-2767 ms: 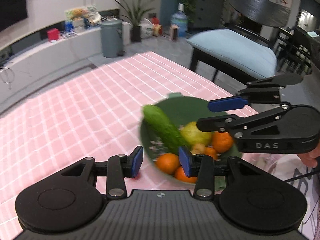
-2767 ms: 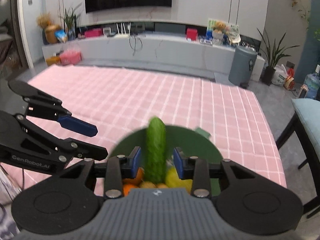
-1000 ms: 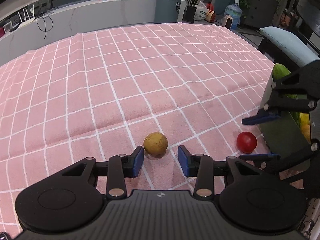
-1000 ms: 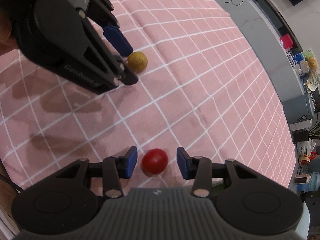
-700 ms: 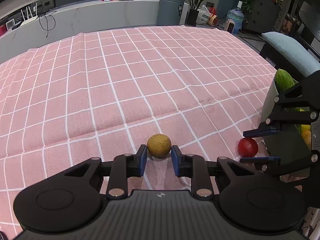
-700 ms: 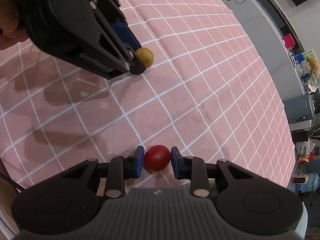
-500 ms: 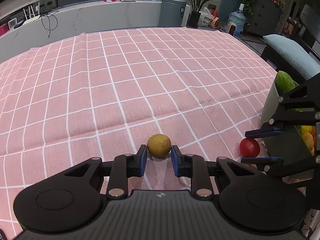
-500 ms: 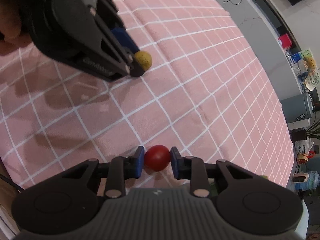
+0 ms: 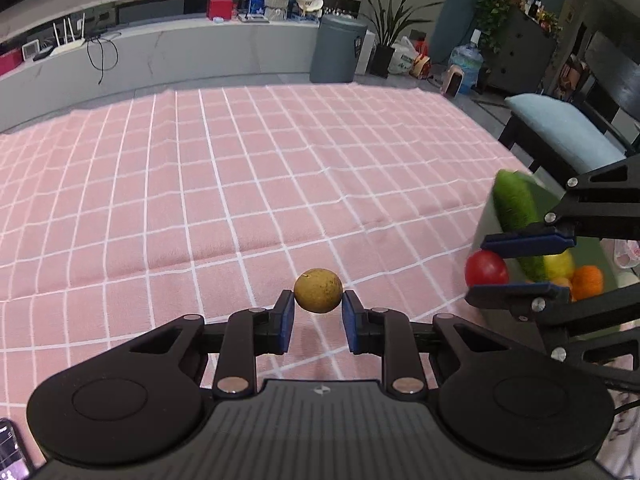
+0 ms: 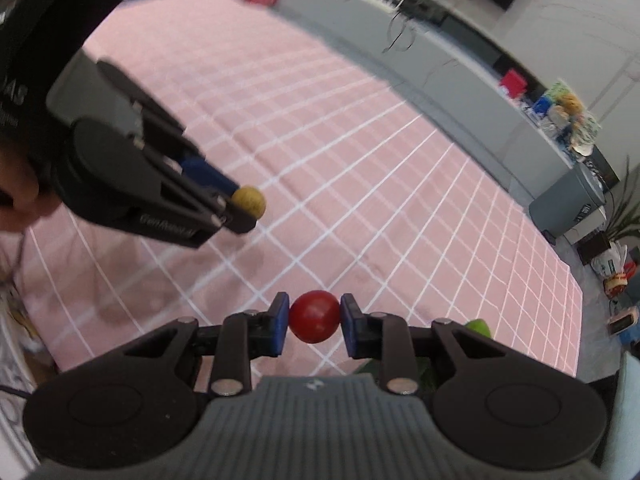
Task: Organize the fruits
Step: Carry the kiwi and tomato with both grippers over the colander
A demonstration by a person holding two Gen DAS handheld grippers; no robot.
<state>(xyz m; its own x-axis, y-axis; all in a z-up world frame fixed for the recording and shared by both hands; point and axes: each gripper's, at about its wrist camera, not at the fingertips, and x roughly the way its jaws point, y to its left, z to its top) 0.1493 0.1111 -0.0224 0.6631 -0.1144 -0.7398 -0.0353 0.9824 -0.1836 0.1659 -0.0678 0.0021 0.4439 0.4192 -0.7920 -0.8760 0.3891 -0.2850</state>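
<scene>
Left hand-held gripper (image 9: 318,316): blue pads clamped on a small round yellow-brown fruit (image 9: 318,290), pinched at the very fingertips, one pad on each side. Fruit is lifted off the pink checked cloth (image 9: 240,184) covering the desk; its shadow falls on the cloth below the pads. In the right wrist view the same gripper comes in from the upper left, the fruit showing at its tip, a bit of the person's hand behind it at the left edge.

Right hand-held gripper (image 10: 313,322): pads closed on a red tomato (image 10: 313,317), gripped left and right at the fingertips, held above the cloth. In the left wrist view it sits at the right edge, the tomato between its blue pads, just beside the green bowl (image 9: 480,224).

Bowl at the right edge of the cloth, mostly hidden by the right gripper. Inside it: a cucumber (image 9: 514,204) leaning up over the rim, a yellow-green fruit (image 9: 558,264), an orange (image 9: 588,280). More fruit there is too hidden to tell. In the right wrist view only a green scrap of bowl and cucumber shows behind the right finger.

Beyond the desk: grey bin (image 9: 338,48), potted plant (image 9: 386,28), long low white counter (image 9: 160,52) with clutter, chair with light blue cushion (image 9: 560,128) at right. Phone corner (image 9: 12,456) at bottom left of the left wrist view.
</scene>
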